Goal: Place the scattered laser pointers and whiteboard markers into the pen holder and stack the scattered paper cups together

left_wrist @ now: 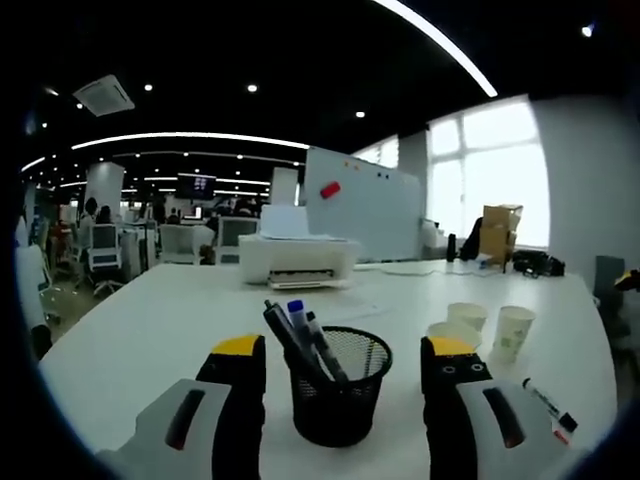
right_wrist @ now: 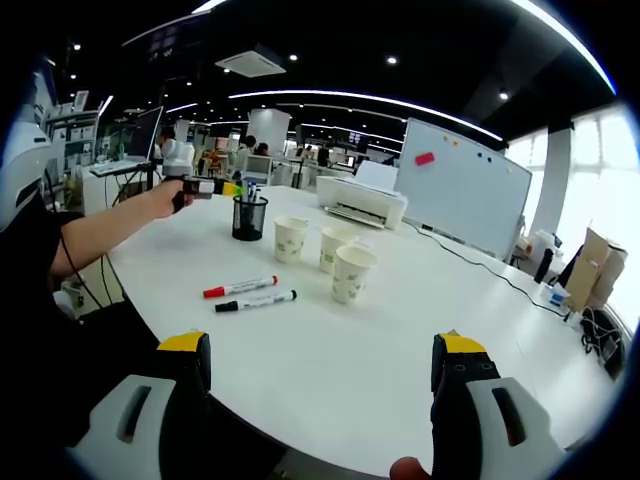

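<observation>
Markers half gathered, cups unstacked

Pens are seen standing in the black mesh pen holder (left_wrist: 338, 385), framed between the spread, empty jaws of the left gripper (left_wrist: 340, 385), which is held level with it as if for steadying or a drop. A red marker (right_wrist: 240, 287) and a black marker (right_wrist: 256, 301) are left lying on the white table (right_wrist: 400, 350). Three paper cups (right_wrist: 337, 260) are grouped apart, upright. The right gripper (right_wrist: 325, 375) is held back near the table's edge, parted and empty.

Open office: white table (right_wrist: 330, 340), whiteboard (right_wrist: 470, 185), bright windows (left_wrist: 490, 170), dark ceiling with strip lights (left_wrist: 190, 138).
</observation>
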